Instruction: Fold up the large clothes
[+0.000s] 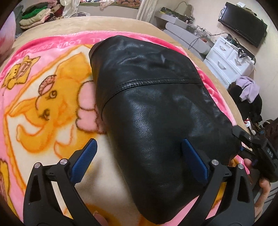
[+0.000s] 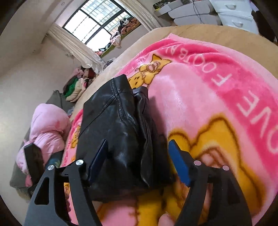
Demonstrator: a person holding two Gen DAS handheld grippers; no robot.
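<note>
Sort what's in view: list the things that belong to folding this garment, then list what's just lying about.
Part of the job:
black leather jacket
pink cartoon blanket under it
left gripper, jaws open
right gripper, jaws open

Lying about:
pile of clothes
white drawers
television
pink quilted bundle

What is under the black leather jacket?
The black leather jacket lies folded on a pink cartoon blanket with a yellow elephant, spread over a tan bed cover. The part of the picture beneath the jacket is hidden.
</note>
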